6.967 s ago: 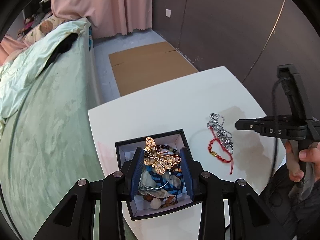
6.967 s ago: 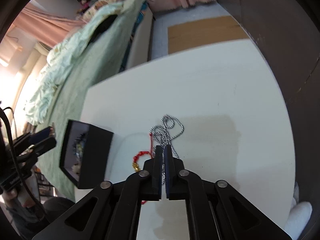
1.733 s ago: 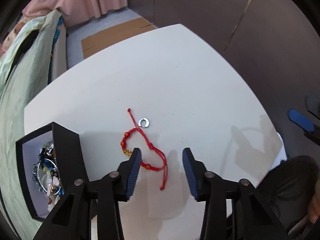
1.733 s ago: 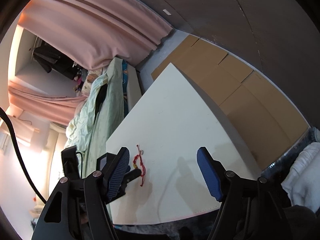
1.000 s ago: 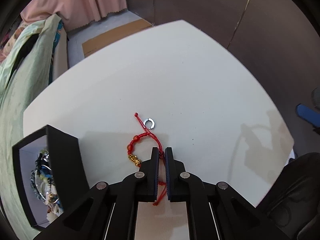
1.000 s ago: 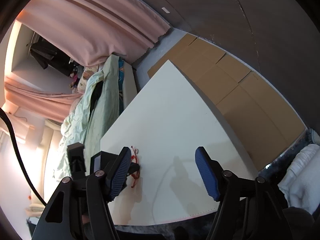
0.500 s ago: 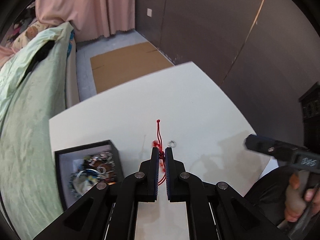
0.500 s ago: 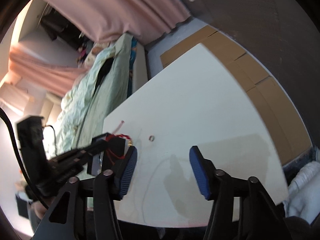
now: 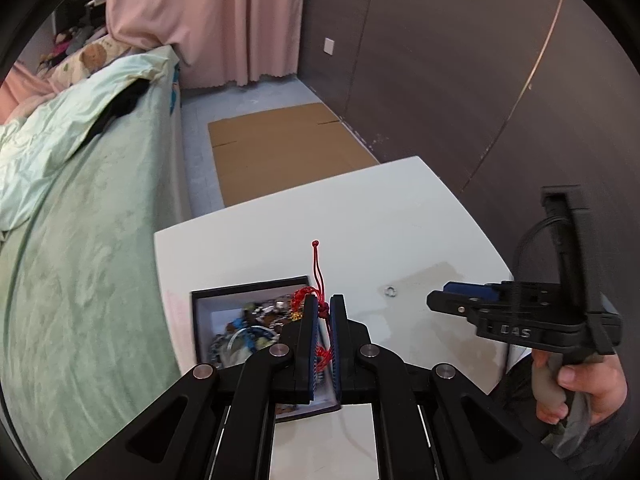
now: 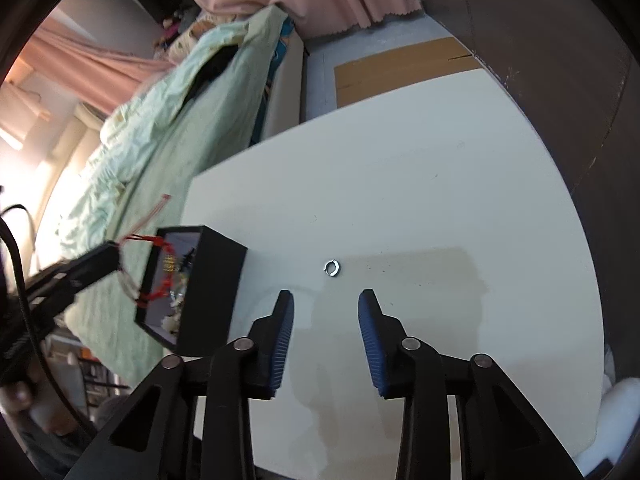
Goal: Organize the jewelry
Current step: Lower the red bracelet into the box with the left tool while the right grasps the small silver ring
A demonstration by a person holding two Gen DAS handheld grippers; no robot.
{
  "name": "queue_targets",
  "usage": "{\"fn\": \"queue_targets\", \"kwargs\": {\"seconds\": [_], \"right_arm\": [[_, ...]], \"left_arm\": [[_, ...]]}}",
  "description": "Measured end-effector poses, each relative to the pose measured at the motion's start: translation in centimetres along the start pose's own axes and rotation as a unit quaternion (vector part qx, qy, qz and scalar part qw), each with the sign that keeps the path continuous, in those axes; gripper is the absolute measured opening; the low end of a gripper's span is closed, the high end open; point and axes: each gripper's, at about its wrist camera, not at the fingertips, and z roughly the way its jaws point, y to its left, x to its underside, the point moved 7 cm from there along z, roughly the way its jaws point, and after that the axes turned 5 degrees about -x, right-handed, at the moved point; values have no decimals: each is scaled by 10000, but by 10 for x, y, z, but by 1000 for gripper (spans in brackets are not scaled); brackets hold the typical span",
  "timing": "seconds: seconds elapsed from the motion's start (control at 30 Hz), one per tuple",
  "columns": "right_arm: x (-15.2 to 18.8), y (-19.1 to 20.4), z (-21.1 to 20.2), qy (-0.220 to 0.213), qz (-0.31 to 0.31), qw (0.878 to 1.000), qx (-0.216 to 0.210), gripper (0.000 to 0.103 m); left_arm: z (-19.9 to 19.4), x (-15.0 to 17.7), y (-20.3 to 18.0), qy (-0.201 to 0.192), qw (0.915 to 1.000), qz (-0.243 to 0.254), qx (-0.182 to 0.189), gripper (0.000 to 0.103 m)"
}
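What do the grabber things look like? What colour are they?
Both are black plastic. The left gripper and right gripper have ridged blue pads and round silver pins at the joints. A black cable curls off the right one, whose side bears pale letters. A bare hand grips its grey handle.

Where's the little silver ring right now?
The ring lies on the white table, just ahead of the open right gripper and to the right of the black box; in the left view it lies between the box and that gripper.
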Motion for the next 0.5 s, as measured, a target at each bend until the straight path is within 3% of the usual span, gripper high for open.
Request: {"fn": "queue_targets", "kwargs": {"seconds": [0.07, 0.5], "right_arm": [[-2, 2, 4, 76, -96, 9999, 96, 27], [-13, 14, 39, 494, -700, 9924, 888, 22]], "left_arm": [[-4, 1, 7, -25, 10000, -58, -22, 6], [3, 12, 40, 96, 9994, -273, -175, 6]]}}
